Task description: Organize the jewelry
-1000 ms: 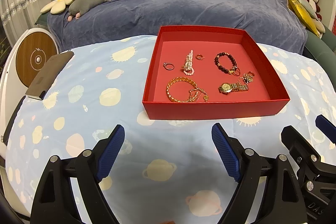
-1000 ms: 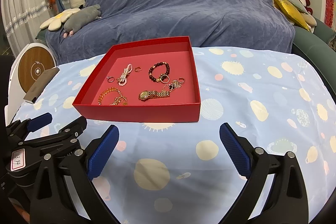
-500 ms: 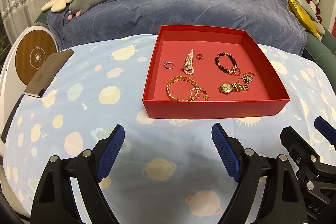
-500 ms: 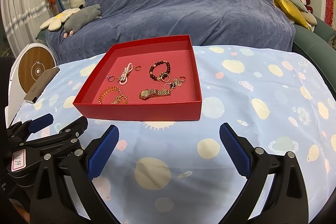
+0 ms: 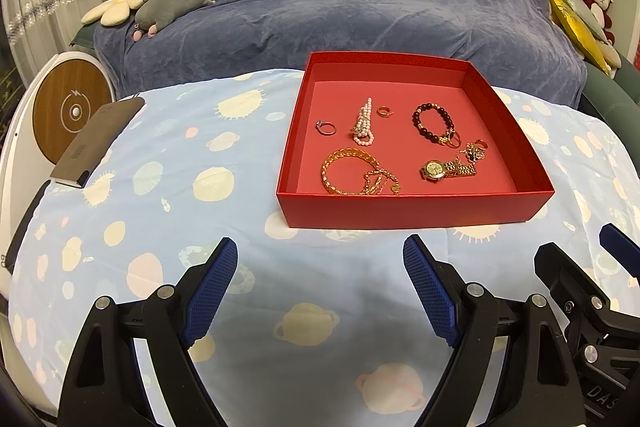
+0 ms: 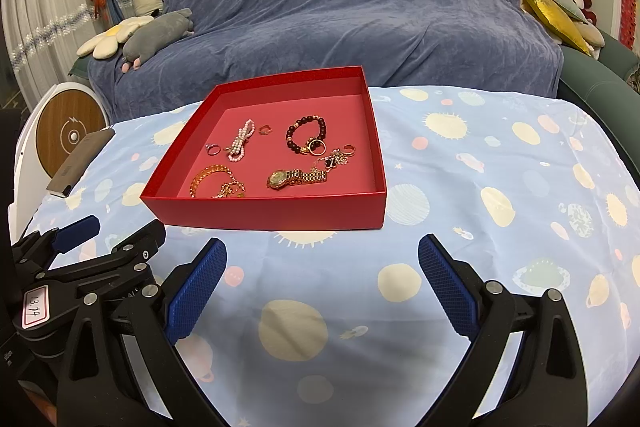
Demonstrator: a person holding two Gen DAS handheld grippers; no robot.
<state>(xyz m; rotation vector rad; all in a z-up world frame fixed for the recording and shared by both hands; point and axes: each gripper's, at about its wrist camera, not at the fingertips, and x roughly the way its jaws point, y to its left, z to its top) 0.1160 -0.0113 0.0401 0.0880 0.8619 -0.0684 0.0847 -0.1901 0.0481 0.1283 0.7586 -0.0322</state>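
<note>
- At the far left, a grey flat card-like object point(image 5: 98, 141) lies on the pale blue planet-print tablecloth point(image 5: 180, 187), well apart from our work.
- Our left gripper point(image 5: 316, 283) hovers over bare cloth, jaws spread wide and holding nothing.
- Ahead sits the shallow square red cardboard tray point(image 5: 412, 211), and all the jewelry lies loose on its floor: a small silver ring point(image 5: 326, 127), a pink-and-white pearl strand point(image 5: 363, 125), a woven gold bangle point(image 5: 348, 171) touching a thin gold chain point(image 5: 380, 181), a dark beaded bracelet point(image 5: 434, 123), a gold link wristwatch point(image 5: 446, 169).
- Our right gripper point(image 6: 322, 281) waits nearer the tray's right side, jaws likewise apart and empty.
- We judge tangling the main risk: lifting the bangle may drag the chain along.
- The small rings could slip from our broad pads, and a low approach could shove the light tray.
</note>
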